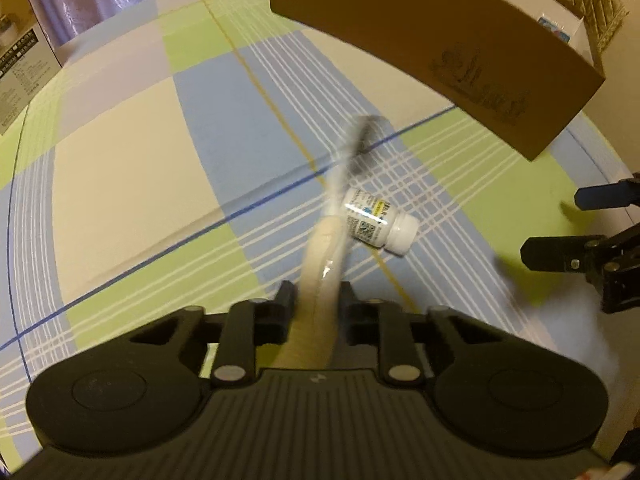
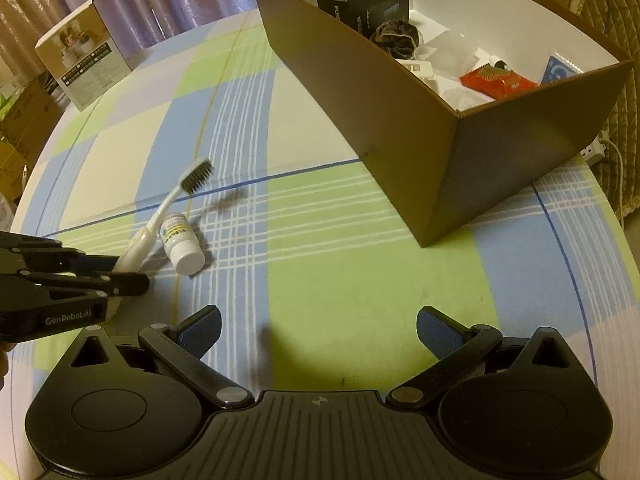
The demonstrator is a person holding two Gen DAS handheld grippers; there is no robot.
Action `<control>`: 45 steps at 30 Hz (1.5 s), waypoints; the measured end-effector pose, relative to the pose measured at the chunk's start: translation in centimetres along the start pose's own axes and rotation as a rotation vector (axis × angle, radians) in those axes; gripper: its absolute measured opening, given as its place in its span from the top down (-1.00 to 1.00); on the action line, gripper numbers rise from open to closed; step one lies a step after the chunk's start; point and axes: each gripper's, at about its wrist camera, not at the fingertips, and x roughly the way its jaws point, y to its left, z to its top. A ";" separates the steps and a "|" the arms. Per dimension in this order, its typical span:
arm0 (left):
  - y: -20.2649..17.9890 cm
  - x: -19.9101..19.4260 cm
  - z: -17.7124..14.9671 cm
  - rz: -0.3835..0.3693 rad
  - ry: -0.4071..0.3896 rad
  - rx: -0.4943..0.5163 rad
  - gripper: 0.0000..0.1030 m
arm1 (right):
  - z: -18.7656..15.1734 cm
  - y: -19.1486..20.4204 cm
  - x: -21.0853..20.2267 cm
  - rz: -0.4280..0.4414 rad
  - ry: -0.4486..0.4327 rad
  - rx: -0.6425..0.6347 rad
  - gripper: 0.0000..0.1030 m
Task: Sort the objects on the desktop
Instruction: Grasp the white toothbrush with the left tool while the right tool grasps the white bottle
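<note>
My left gripper (image 1: 316,296) is shut on the cream handle of a toothbrush (image 1: 324,248), whose dark bristled head (image 1: 366,134) points away and looks motion-blurred. In the right wrist view the same toothbrush (image 2: 168,204) slants up off the cloth, held by the left gripper (image 2: 128,272) at the left edge. A small white bottle (image 1: 378,222) (image 2: 182,244) lies on its side right beside the handle. My right gripper (image 2: 318,334) hovers open over the green patch, holding nothing; its fingers (image 1: 560,254) show at the right edge of the left wrist view.
A brown cardboard box (image 2: 400,120) (image 1: 440,40) stands at the back right, holding a black carton, a dark scrunchie, a red packet and other items. A printed product box (image 2: 86,64) (image 1: 20,52) stands at the far left. A checked cloth (image 2: 320,220) covers the table.
</note>
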 end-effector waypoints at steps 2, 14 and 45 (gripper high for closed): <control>0.3 -0.3 -0.1 0.009 -0.018 -0.006 0.65 | 0.1 0.1 0.0 0.003 -0.002 -0.002 -0.96; 5.6 -1.7 -2.1 0.170 -0.025 -0.171 0.65 | 0.8 2.2 0.7 0.054 -0.015 -0.072 -0.96; 8.9 -1.8 -3.1 0.167 -0.006 -0.293 0.52 | 2.3 9.8 6.6 0.165 -0.037 -0.433 0.53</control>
